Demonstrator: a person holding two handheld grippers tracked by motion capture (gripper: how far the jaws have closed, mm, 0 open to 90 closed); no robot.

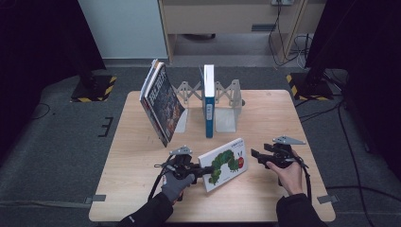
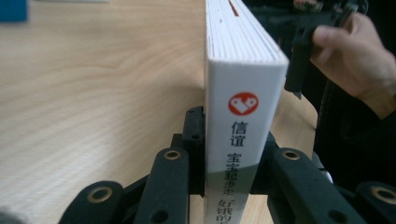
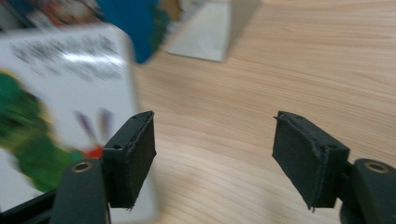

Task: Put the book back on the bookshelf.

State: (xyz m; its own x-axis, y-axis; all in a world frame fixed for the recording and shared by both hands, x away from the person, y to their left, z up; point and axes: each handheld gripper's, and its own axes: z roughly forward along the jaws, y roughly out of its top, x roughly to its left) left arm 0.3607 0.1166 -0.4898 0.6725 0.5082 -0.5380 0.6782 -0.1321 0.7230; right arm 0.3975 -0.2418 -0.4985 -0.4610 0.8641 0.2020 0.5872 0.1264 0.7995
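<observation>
White caterpillar picture book [image 1: 223,163] is already off the flat and tilted up on the tabletop [image 1: 283,113], with the left gripper [image 1: 200,171] pinching its spine end, jaws clamped on both covers. The right gripper [image 1: 256,155] sits just beside the book's other edge, jaws spread wide and holding nothing. So the pick-up looks done, I'd say. What's left is probably carrying it to the grey book rack [image 1: 226,106] at the back, next to the upright blue book [image 1: 208,100], with dark books [image 1: 161,100] leaning at its left end.
</observation>
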